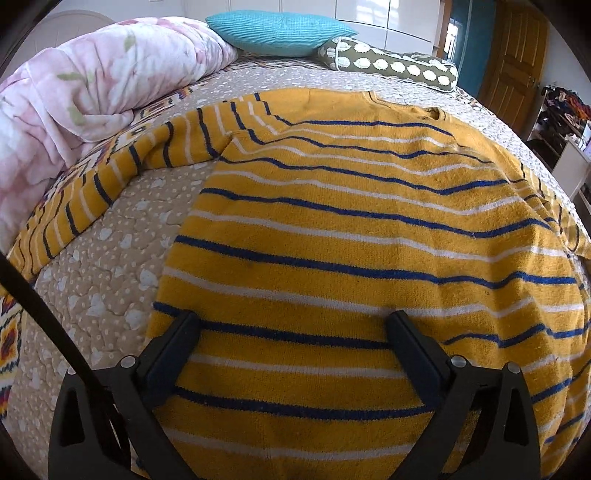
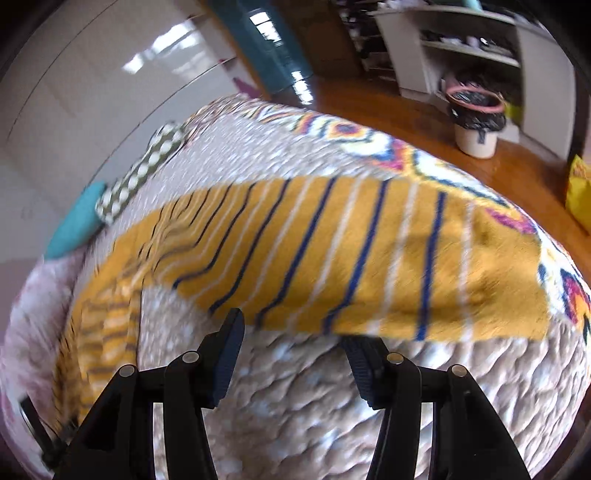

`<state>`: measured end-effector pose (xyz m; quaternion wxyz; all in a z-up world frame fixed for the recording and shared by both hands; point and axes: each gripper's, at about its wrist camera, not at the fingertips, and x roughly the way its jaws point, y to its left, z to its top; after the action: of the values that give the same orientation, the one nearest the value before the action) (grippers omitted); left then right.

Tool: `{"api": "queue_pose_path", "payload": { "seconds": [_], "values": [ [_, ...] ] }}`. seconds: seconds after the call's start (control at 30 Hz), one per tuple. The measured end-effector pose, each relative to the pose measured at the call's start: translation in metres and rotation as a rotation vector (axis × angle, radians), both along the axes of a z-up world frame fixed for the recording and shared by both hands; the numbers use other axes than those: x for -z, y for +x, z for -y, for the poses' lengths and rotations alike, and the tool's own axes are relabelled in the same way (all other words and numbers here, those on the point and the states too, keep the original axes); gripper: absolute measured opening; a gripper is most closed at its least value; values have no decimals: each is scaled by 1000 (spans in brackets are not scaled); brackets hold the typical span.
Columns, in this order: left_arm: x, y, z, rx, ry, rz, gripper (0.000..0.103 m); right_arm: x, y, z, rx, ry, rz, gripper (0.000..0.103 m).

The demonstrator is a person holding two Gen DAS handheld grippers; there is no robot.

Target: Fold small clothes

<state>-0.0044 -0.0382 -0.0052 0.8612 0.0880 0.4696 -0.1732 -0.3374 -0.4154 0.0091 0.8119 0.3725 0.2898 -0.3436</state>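
— Status of the fold?

— Not begun, I judge. Striped sweater point(image 1: 351, 229) lies flat on the bed point(image 1: 122, 236). Left gripper point(image 1: 291, 321) fingers wide over the hem; right gripper point(image 2: 295, 332) wide at its edge.

— Next?

— Sleeve point(image 1: 110, 166) at ten o'clock wants folding inward.

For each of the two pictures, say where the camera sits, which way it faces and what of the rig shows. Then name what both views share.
Left wrist: sits on the left gripper, low over the sweater, facing the pillows; both open fingers show.
Right wrist: sits on the right gripper, facing across the sweater's edge toward a bin; blurred, open fingers show.
Shared: sweater, bedspread, pillows.
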Motion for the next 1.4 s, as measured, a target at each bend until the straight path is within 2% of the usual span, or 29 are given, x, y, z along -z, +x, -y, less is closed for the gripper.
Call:
{"api": "queue_pose_path", "payload": {
  "seconds": [0.53,0.57,0.63,0.7,0.77,0.9,1.13,1.4],
  "values": [
    [1,0,1,-4,-2,1,103,-5,2,64,137,78,85,58],
    [1,0,1,-4,-3,1,103,-7,3,66,138,75,86,56],
    [1,0,1,-4,-2,1,103,-8,4,69,143,69,85,42],
    [1,0,1,-4,-3,1,103,-9,4,74,145,74,75,17],
    [1,0,1,-4,-3,1,103,-8,2,77,147,84,73,10],
    [1,0,1,-5,-2,0,103,-11,-5,81,155,71,57,5],
    [1,0,1,-6,-3,1,103,-44,-11,93,169,-13,43,5],
    [1,-1,2,-7,-3,5,103,-82,22,64,8,-131,16,5]
  ]
}}
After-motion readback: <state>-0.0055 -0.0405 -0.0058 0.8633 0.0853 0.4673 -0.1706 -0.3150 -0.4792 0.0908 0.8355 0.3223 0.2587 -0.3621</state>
